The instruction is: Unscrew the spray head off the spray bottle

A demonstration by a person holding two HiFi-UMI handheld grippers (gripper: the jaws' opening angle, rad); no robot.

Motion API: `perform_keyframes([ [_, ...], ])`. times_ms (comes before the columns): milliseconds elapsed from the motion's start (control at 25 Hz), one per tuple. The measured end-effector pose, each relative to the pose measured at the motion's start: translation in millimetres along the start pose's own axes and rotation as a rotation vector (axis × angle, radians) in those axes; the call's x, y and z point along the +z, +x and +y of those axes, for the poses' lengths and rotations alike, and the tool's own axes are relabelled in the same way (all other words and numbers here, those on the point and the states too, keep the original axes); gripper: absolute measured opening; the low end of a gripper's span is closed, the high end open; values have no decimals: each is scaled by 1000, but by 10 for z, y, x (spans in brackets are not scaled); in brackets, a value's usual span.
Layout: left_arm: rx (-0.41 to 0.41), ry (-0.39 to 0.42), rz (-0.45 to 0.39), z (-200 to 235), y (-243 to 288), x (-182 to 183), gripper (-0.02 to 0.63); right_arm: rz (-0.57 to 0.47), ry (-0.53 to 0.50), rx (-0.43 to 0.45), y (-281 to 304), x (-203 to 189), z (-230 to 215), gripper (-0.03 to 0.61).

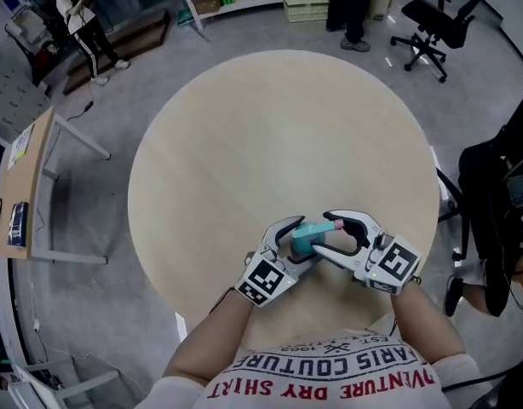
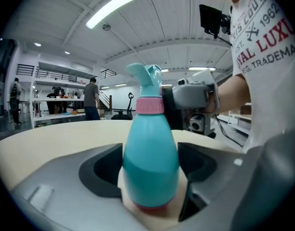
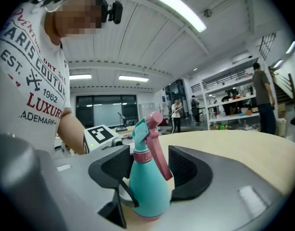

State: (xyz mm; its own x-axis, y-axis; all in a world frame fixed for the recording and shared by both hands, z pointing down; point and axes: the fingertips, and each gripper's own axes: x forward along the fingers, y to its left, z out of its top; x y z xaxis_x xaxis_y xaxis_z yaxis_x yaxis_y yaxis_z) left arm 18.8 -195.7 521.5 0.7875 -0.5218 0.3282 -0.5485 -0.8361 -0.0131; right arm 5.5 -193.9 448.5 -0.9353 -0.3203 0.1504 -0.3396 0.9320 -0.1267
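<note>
A teal spray bottle (image 1: 308,239) with a pink collar, teal spray head and pink trigger stands upright near the front edge of the round table (image 1: 244,135). The head sits on its neck. My left gripper (image 1: 289,242) reaches in from the left and my right gripper (image 1: 326,232) from the right, and both have the bottle between their jaws. In the left gripper view the bottle's body (image 2: 150,162) fills the space between the pads of the left gripper (image 2: 150,150). In the right gripper view the bottle (image 3: 146,182) stands between the spread pads of the right gripper (image 3: 147,163), with a gap beside the trigger.
A black office chair (image 1: 436,24) stands beyond the table at the back right. A wooden desk (image 1: 23,177) is on the left and a dark seat with clothing (image 1: 491,194) on the right. A person (image 1: 83,15) stands far back left.
</note>
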Motion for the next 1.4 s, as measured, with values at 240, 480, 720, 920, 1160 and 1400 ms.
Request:
perform_keyframes([
  [240,159,-52,-2,112,56,-19,353,-95,22,-191,-450,60,20,219],
  [480,298,-96,13,121,157,13,353,-30,-56,-222,-204,-60,37,210],
  [720,329,-68,30,59,235,54,353,5,-113,-253,-42,-67,-73,165],
  [920,222,-57,12,-20,255,38,353,31,-109,-203,-62,-103,-84,130],
  [1160,-197,71,29,-287,-45,-4,351,79,-125,165,0,-71,273,129],
  [1400,-343,136,84,-347,-122,-58,353,152,-146,340,44,-96,369,129],
])
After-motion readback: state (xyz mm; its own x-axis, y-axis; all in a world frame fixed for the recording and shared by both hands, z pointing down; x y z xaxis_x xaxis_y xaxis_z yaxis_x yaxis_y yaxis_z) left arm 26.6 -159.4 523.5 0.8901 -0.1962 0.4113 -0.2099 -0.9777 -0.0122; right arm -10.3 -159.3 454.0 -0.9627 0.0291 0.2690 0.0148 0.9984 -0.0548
